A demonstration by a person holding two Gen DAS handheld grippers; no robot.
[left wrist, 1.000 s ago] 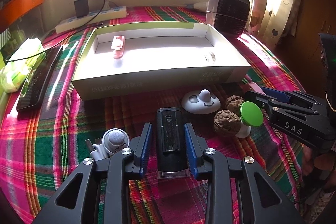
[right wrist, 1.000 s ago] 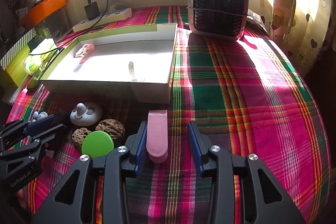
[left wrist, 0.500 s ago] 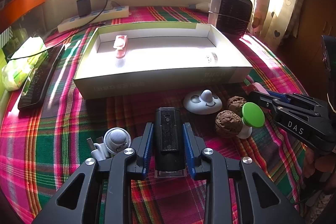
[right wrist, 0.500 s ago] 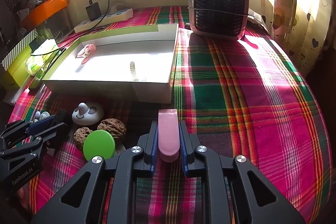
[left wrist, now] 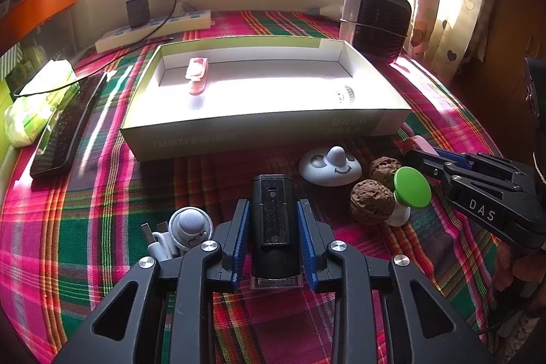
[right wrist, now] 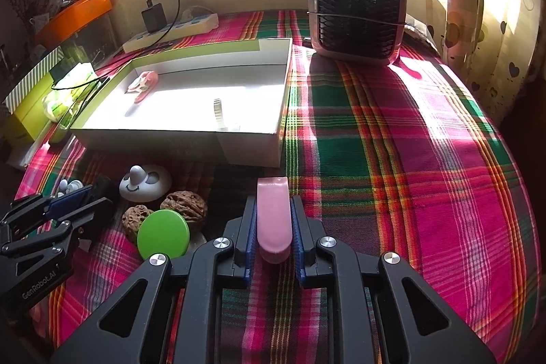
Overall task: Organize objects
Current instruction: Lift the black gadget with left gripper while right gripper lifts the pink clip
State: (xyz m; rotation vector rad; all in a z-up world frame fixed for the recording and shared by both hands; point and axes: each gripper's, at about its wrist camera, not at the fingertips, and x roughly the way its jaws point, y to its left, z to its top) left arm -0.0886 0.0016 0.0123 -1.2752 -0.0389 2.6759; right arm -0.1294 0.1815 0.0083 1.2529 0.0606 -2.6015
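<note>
My left gripper [left wrist: 273, 220] is shut on a black rectangular device [left wrist: 274, 220] low over the plaid cloth. My right gripper [right wrist: 273, 224] is shut on a pink flat case [right wrist: 274, 220]; it also shows in the left wrist view [left wrist: 440, 159]. The open white box [left wrist: 266, 128] lies ahead and holds a pink clip [left wrist: 196, 74] and a small ring [left wrist: 344, 95]. In front of the box lie a white smiley dome [left wrist: 330, 164], two walnuts [left wrist: 370, 200] and a green-capped knob [left wrist: 411, 188]. A white earbud set [left wrist: 186, 229] lies left of my left gripper.
A small fan heater [right wrist: 356, 12] stands at the back right. A power strip with charger [left wrist: 153, 26], a black remote [left wrist: 66, 125] and a green packet [left wrist: 37, 104] lie at the back and left. An orange tray [right wrist: 75, 14] sits on the sill. Curtains hang right.
Both grippers went from open to shut, the left on the black device, the right on the pink case. Both have moved slightly forward toward the box.
</note>
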